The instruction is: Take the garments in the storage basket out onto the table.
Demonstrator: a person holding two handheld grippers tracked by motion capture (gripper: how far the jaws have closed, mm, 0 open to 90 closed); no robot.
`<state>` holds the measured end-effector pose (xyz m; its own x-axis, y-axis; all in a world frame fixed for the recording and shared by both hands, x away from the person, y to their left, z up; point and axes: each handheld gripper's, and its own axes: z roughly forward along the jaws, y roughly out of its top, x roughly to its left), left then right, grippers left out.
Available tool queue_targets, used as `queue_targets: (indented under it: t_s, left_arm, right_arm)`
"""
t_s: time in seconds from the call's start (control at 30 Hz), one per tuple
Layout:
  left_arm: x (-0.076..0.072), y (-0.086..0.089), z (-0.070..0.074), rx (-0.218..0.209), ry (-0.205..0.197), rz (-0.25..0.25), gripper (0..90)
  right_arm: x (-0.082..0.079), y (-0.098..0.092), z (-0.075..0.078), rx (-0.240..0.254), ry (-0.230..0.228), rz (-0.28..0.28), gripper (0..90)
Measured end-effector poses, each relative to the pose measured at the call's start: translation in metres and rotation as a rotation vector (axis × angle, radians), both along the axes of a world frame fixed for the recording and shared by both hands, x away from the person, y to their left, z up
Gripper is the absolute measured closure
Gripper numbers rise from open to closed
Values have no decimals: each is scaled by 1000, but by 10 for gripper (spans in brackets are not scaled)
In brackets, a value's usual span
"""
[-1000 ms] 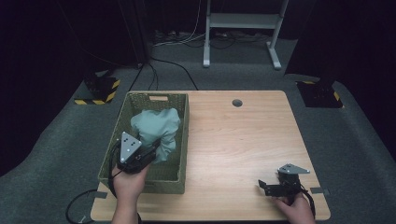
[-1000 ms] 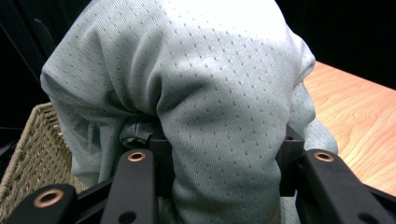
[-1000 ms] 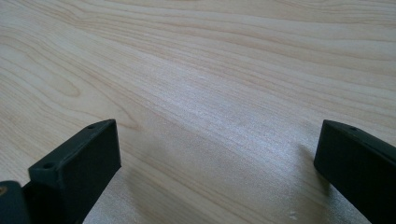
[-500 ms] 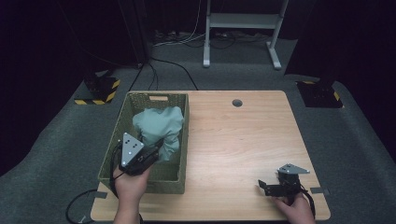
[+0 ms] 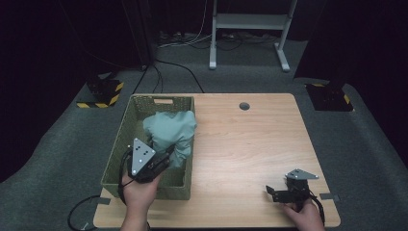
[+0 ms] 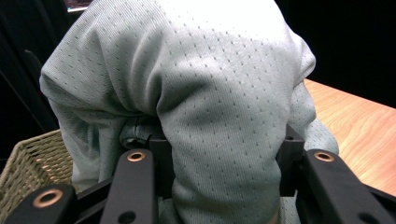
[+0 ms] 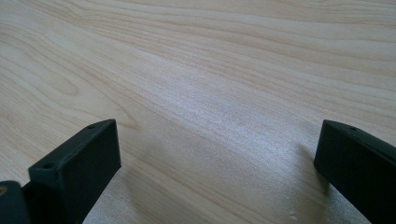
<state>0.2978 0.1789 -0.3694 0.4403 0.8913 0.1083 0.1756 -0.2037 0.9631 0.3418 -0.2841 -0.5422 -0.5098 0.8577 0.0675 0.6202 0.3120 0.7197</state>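
High view: left tongs [image 5: 161, 161], garment [image 5: 169, 134] slightly higher

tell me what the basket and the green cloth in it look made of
Basket: woven fibre, likely wicker or seagrass, matte olive; plaited strands show at the rim. Green cloth: soft knit fabric, matte pale green, with a fine dotted weave and loose folds where the left claw pinches it.

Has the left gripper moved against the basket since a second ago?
Barely. The left gripper stays shut on the green cloth over the basket's near end; at most it edged slightly toward the near rim.
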Motion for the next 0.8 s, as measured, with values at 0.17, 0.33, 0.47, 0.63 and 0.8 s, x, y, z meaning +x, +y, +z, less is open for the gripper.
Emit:
queue_targets:
  t_s: [0.17, 0.33, 0.47, 0.63, 0.8]
  left_arm:
    - [-2, -5, 1, -4, -9, -12, 556]
    - [-5, -10, 4, -4, -26, -26, 555]
    - [-8, -16, 6, 2, -38, -40, 556]
    - [-11, -23, 7, 1, -50, -57, 556]
    - [-14, -30, 9, 1, -62, -79, 556]
  right_arm:
    - [0, 1, 0, -11, -4, 1, 0]
    - [0, 2, 0, -20, -3, 1, 0]
    - [0, 2, 0, -17, -2, 0, 0]
    - [0, 2, 0, -18, -3, 0, 0]
    - [0, 1, 0, -14, -3, 0, 0]
